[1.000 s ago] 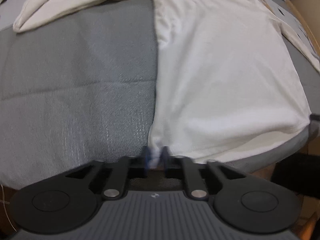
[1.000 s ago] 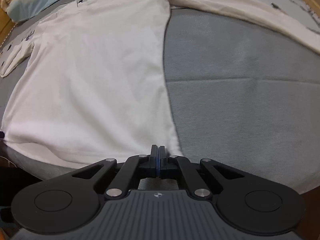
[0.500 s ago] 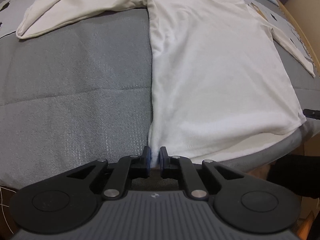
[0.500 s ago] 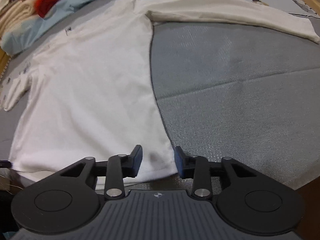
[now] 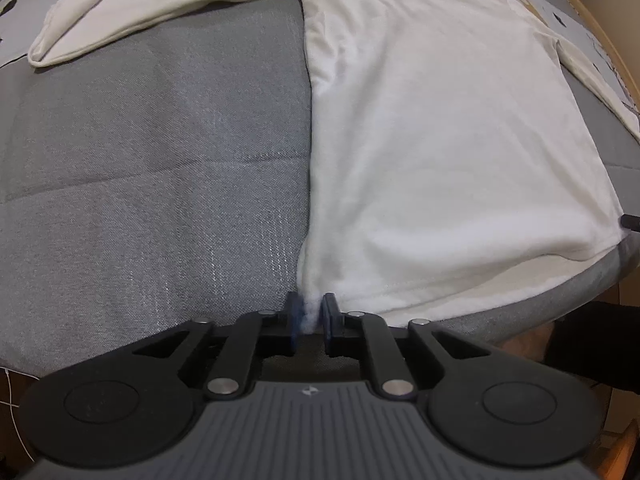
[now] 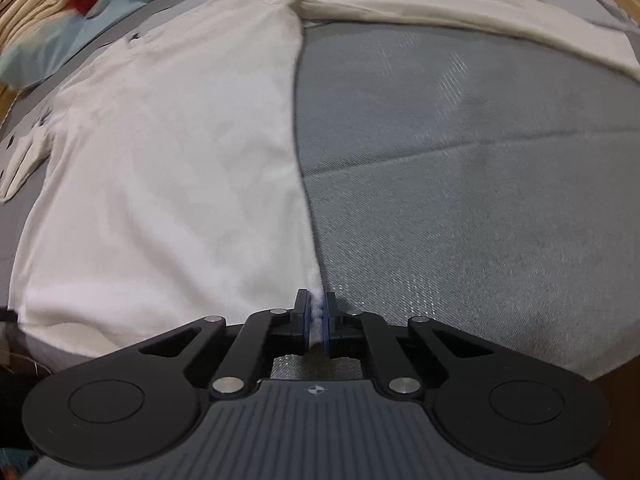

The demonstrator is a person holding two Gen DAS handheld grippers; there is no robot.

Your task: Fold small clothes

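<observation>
Left wrist view: the white long-sleeved shirt (image 5: 432, 152) lies spread flat on a grey quilted bed (image 5: 140, 184), body running from 6 toward 12 o'clock, hem nearest the camera and hanging a little over the bed's edge. The left gripper (image 5: 311, 320) has its fingers closed on the hem corner at 6 o'clock, a small tuft of white cloth pinched between the blue pads. In the right wrist view the right gripper (image 6: 318, 320) pinches the opposite hem corner, its fingers closed on the cloth.

Judging by the layout, the folding has barely begun — the shirt is smoothed out and both bottom corners are held, but no fold shows in the body. One sleeve (image 5: 132, 12) stretches toward 10 o'clock in the left view, the other sleeve (image 6: 480, 8) toward 1 o'clock in the right view; both look unfolded. What seems left: carry the hem up toward the collar, and tuck the sleeves in.

Around it, the bed is mostly bare on either side of the shirt. A heap of other clothes (image 6: 52, 12) — red, pale blue, beige — sits at 10 to 11 o'clock in the right view, near the shoulder; it might crowd the fold's landing spot. A wooden bed frame (image 5: 616, 40) curves along 2 o'clock.
</observation>
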